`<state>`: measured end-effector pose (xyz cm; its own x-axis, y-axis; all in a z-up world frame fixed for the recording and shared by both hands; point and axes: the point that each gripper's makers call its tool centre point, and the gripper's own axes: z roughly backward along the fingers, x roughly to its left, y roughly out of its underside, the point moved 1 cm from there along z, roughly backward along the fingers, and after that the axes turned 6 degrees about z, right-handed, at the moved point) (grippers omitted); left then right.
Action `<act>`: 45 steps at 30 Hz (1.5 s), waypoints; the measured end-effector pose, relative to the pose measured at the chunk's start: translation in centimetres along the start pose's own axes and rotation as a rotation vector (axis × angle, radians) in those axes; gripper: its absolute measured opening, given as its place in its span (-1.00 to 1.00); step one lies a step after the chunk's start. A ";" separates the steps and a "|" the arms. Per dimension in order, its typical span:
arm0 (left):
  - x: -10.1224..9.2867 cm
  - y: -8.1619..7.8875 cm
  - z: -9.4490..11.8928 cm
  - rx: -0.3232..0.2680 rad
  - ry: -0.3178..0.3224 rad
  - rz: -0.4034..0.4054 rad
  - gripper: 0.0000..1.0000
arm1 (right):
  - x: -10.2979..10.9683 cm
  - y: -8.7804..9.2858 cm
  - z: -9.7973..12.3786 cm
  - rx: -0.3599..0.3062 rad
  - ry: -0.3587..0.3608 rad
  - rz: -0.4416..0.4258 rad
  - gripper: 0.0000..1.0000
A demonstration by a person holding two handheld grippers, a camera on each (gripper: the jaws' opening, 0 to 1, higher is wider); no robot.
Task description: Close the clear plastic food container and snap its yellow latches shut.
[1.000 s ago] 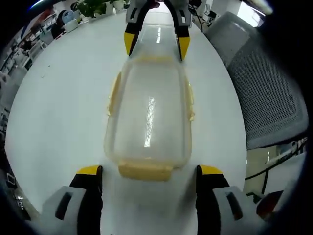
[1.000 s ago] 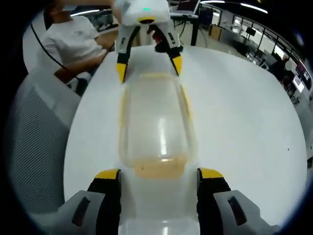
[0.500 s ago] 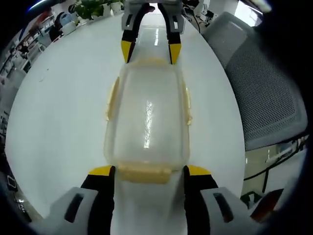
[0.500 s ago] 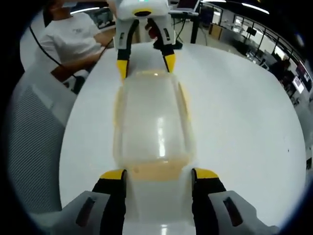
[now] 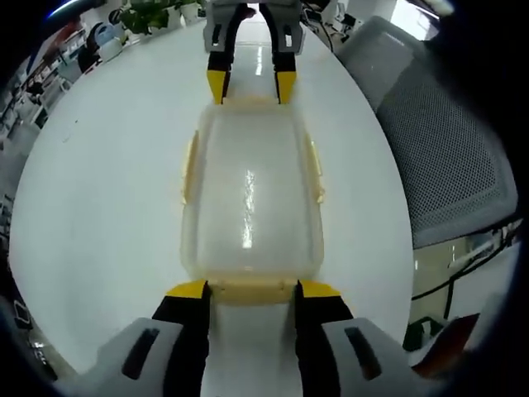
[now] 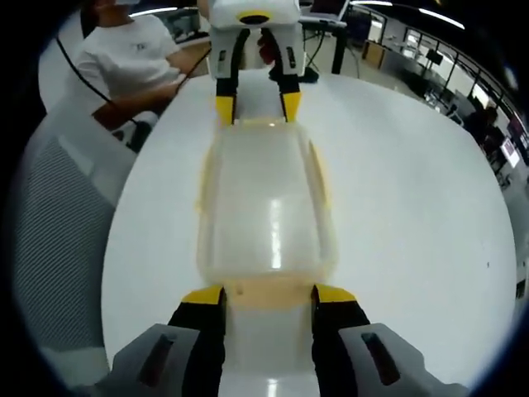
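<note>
The clear plastic container [image 5: 248, 190] lies lengthways on the white table [image 5: 99, 165] with its lid on. Yellow side latches [image 5: 189, 169] stick out from its long edges. My left gripper [image 5: 252, 291] has its jaws pressed against both ends of the near yellow end latch [image 5: 252, 291]. At the far end, my right gripper [image 5: 251, 83] flanks the opposite latch. In the right gripper view the container [image 6: 264, 207] runs away from me, my right gripper [image 6: 269, 295] clamps its near end latch [image 6: 266, 291], and the left gripper [image 6: 257, 107] stands at the far end.
A grey mesh chair [image 5: 446, 149] stands at the table's edge beside the container, seen too as the chair [image 6: 58, 223]. A person in a white shirt [image 6: 132, 66] sits beyond it. Potted plants [image 5: 153, 12] stand on the far rim. Bare tabletop lies on both sides.
Both grippers' jaws have drawn in from wide apart until they meet the ends of the two end latches. The container has stayed in place.
</note>
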<state>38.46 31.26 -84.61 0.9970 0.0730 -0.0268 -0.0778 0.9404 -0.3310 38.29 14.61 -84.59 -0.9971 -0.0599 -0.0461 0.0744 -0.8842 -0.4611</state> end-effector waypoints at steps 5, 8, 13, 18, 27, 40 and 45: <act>0.1 0.0 -0.3 0.027 -0.009 0.021 -0.21 | 0.0 0.0 0.0 0.021 -0.002 0.009 -0.21; 0.2 0.1 -0.3 0.039 -0.007 0.018 -0.20 | 0.0 0.1 -0.1 0.031 -0.006 0.016 -0.21; 0.3 0.2 -0.2 0.050 -0.004 0.015 -0.19 | 0.0 0.1 -0.1 0.048 -0.008 0.018 -0.21; 0.4 0.2 -0.1 0.040 -0.001 0.017 -0.19 | 0.0 0.1 -0.2 0.062 -0.012 0.024 -0.22; 0.4 0.2 0.0 0.022 0.003 0.016 -0.18 | -0.1 0.0 -0.4 0.105 -0.028 0.045 -0.22; 0.3 0.2 0.0 0.075 -0.007 0.007 -0.21 | -0.1 0.1 -0.4 0.111 -0.025 0.036 -0.23; 0.2 0.2 0.1 0.044 -0.011 0.003 -0.23 | -0.1 0.0 -0.3 0.095 -0.016 0.020 -0.24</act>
<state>38.66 31.49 -84.62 0.9967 0.0797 -0.0170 -0.0812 0.9539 -0.2889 38.36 14.77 -84.90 -0.9956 -0.0842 -0.0398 0.0930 -0.9227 -0.3741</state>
